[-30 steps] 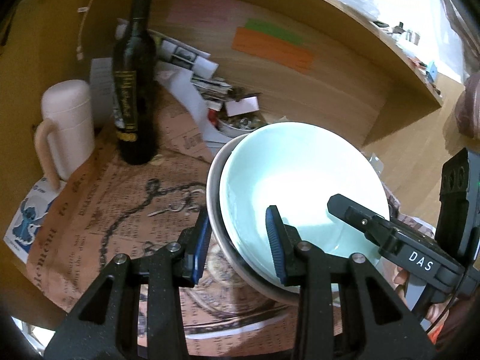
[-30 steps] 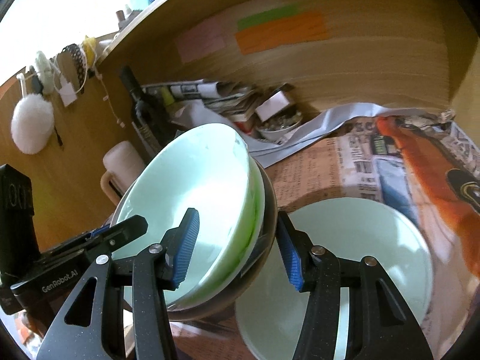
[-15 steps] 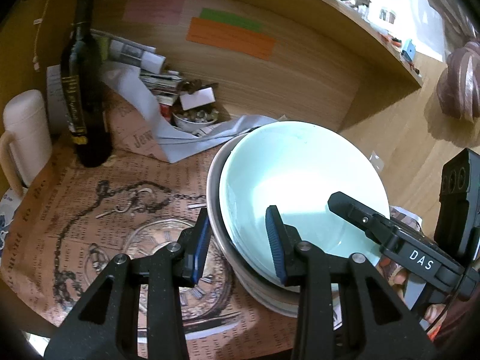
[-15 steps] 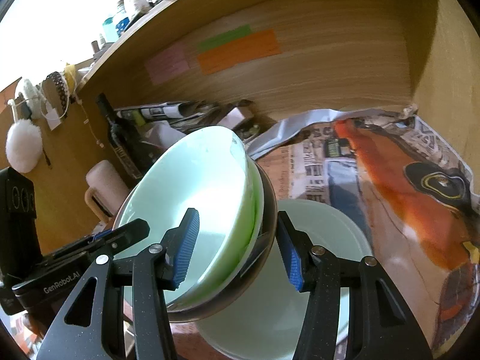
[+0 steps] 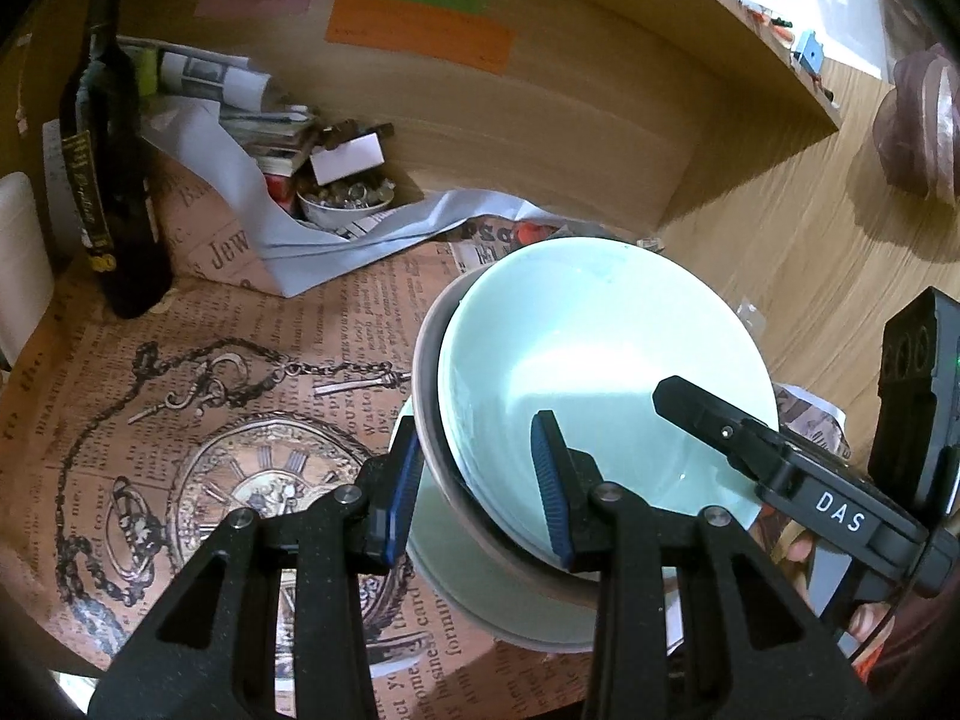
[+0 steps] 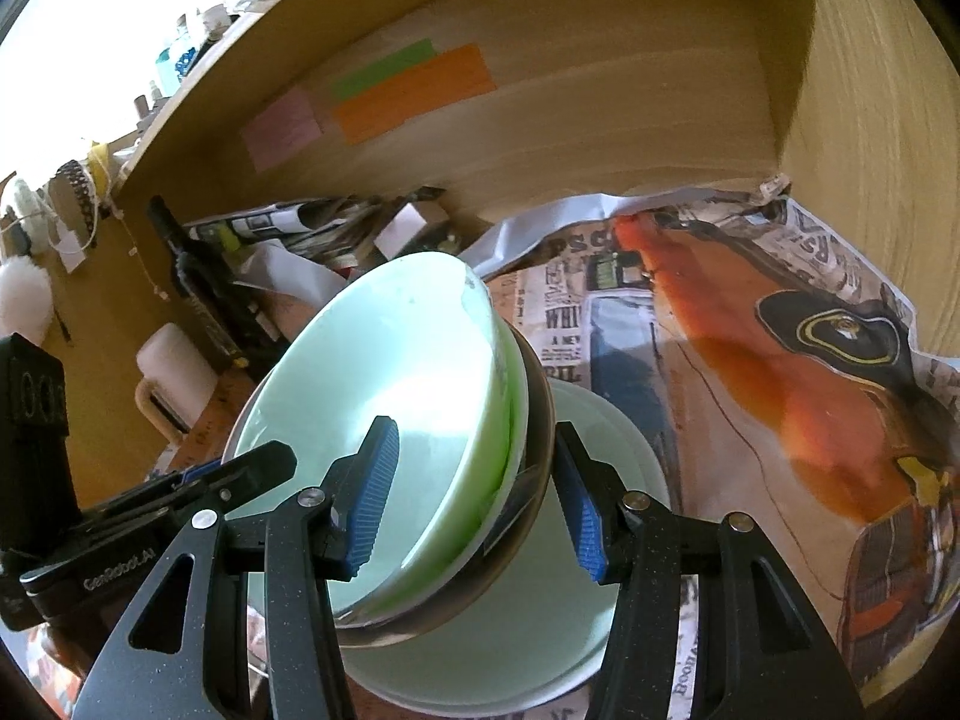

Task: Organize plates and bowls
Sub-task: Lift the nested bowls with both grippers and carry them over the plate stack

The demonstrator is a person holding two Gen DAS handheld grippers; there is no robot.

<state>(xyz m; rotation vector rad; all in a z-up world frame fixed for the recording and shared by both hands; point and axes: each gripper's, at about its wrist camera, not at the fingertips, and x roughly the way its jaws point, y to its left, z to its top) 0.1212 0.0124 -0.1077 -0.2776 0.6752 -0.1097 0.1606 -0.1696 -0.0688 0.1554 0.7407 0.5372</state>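
A pale green bowl (image 5: 600, 372) nests in a brown-rimmed bowl (image 5: 429, 396). My left gripper (image 5: 480, 489) is shut on the near-left rims of both. My right gripper (image 6: 480, 495) is shut on the opposite rims, with the green bowl (image 6: 408, 372) and the dark outer bowl (image 6: 537, 414) between its blue pads. The stack hangs tilted just above a pale green plate (image 6: 540, 618), also seen under the bowls in the left wrist view (image 5: 480, 594). Each gripper shows in the other's view.
A dark wine bottle (image 5: 108, 168) and a white mug (image 5: 18, 264) stand at the left. A small bowl of bits (image 5: 345, 201) and papers sit by the wooden back wall (image 5: 540, 138). Printed newspaper (image 6: 780, 372) covers the surface; a side wall stands at the right.
Both grippers carried the nested bowls to the right, away from the bottle and mug, and over the pale green plate. The grip on the rims is unchanged.
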